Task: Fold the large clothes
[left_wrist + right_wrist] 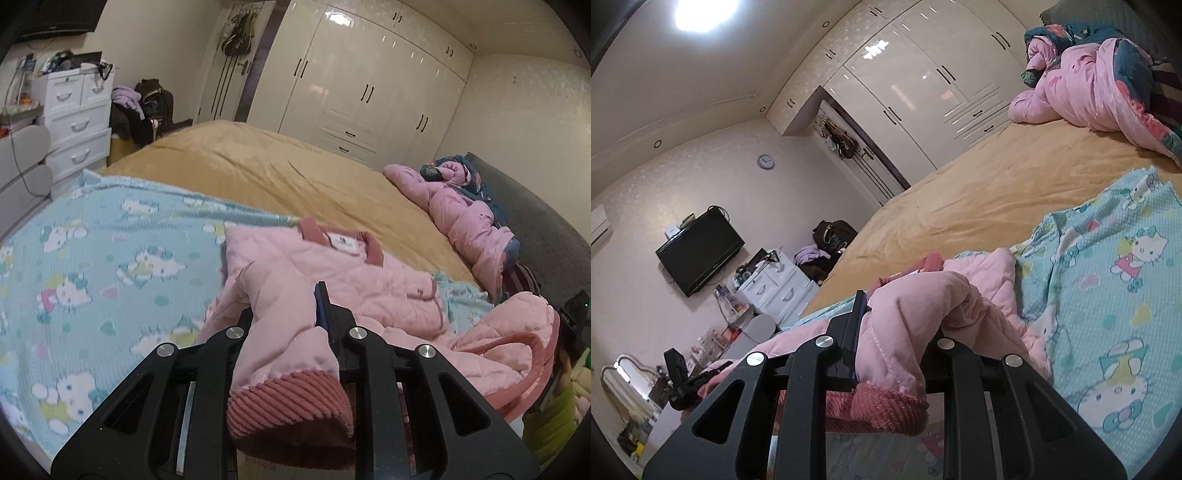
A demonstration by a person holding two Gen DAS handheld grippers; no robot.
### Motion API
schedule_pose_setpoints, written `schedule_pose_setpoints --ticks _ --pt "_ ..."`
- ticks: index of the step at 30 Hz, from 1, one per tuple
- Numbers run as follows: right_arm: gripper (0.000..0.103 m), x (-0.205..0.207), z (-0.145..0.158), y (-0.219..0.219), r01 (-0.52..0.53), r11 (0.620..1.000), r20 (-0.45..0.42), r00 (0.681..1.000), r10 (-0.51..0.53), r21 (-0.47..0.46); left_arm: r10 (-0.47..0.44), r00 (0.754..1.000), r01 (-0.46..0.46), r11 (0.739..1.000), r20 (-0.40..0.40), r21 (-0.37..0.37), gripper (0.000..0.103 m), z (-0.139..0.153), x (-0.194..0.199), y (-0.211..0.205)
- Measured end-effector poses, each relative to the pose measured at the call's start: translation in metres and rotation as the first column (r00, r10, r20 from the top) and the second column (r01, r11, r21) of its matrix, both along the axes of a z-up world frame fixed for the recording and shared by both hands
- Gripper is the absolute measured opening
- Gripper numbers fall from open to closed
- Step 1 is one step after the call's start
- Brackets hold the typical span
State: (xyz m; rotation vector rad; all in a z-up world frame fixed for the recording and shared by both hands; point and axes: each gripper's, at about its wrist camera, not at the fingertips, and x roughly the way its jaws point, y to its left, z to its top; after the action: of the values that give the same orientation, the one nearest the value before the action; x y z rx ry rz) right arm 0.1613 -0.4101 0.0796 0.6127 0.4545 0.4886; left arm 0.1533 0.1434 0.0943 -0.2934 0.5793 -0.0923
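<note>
A pink quilted jacket (369,284) with dark pink ribbed cuffs and collar lies on a light blue Hello Kitty blanket (92,266) on the bed. My left gripper (291,317) is shut on one sleeve just above its ribbed cuff (291,410) and holds it raised. My right gripper (897,328) is shut on the other sleeve (916,314) near its cuff (886,410), lifted over the blanket (1108,302). The right gripper's body also shows at the right edge of the left wrist view (572,314).
A tan bedspread (277,166) covers the bed. A bunched pink and dark floral quilt (465,214) lies by the dark headboard (546,221). White wardrobes (369,81), a white drawer unit (74,122), a clothes pile (147,107) and a wall TV (698,251) surround the bed.
</note>
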Motion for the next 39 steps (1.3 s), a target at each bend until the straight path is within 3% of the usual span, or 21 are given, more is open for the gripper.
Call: schedule_pose_setpoints --ticks 12,31,39 --pt "0.019 0.055 0.001 -0.005 0.039 0.998 -0.043 0.998 -0.037 0.048 0.042 0.999 -0.042 0.999 0.035 0.022 0.013 0.011 0.047 -0.004" --pt "0.019 0.12 -0.015 0.0 0.123 0.992 -0.106 0.987 -0.123 -0.01 0.092 0.994 -0.093 0.995 0.058 0.021 0.013 0.003 0.121 -0.003" --pt "0.019 0.136 -0.025 -0.001 0.141 0.989 -0.129 0.981 -0.144 -0.033 0.11 0.989 -0.114 0.993 0.097 0.042 0.013 -0.006 0.13 -0.011"
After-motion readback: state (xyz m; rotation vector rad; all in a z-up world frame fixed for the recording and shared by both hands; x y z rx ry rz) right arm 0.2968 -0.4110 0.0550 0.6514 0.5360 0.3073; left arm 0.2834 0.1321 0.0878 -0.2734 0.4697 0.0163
